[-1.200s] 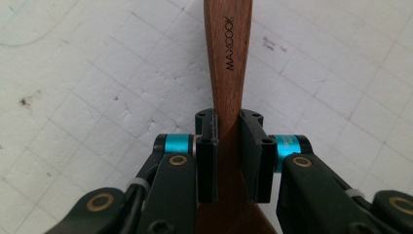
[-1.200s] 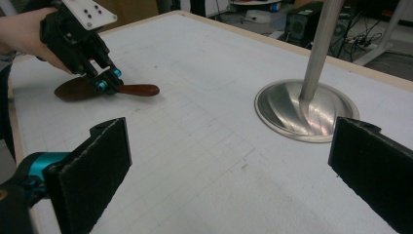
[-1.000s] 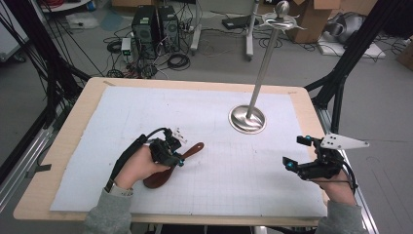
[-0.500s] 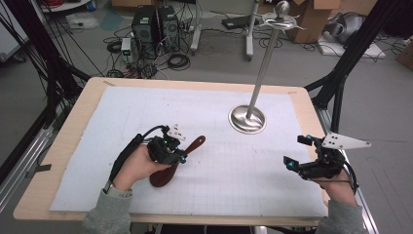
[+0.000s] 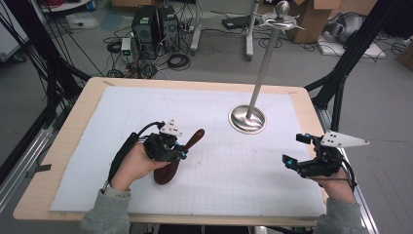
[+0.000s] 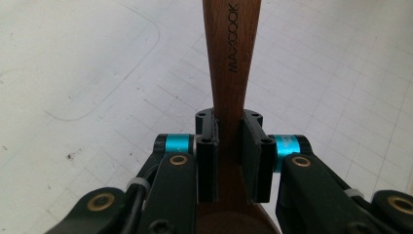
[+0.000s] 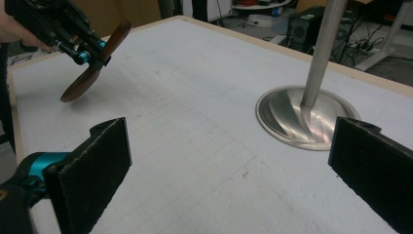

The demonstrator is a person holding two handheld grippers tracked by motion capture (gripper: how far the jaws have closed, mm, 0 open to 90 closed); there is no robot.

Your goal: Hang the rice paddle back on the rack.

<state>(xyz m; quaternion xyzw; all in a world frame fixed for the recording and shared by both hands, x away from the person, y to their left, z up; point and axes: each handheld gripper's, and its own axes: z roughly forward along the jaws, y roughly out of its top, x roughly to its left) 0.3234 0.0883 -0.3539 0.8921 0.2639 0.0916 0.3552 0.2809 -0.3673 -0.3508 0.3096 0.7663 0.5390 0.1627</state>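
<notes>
A dark wooden spoon [image 5: 194, 139] marked MAXCOOK on its handle [image 6: 233, 48] is clamped at the neck by my left gripper [image 5: 180, 155], which is shut on it [image 6: 229, 122]. The bowl [image 5: 165, 174] points toward the person and the handle points away to the right. In the right gripper view the spoon [image 7: 83, 85] hangs tilted, bowl low, just over the white mat. My right gripper [image 5: 291, 163] is open near the table's right edge, its pads [image 7: 104, 146] wide apart with nothing between them [image 7: 233, 161].
A steel stand with a round base [image 5: 247, 118] and a tall pole [image 5: 263, 63] rises at the back right of the white gridded mat [image 5: 122, 117]. The base [image 7: 292, 114] lies ahead of my right gripper. The wooden table edge [image 5: 63, 146] frames the mat.
My left gripper has turned and lifted a little with the spoon, swinging the handle end farther from the person. The right gripper has barely moved.
</notes>
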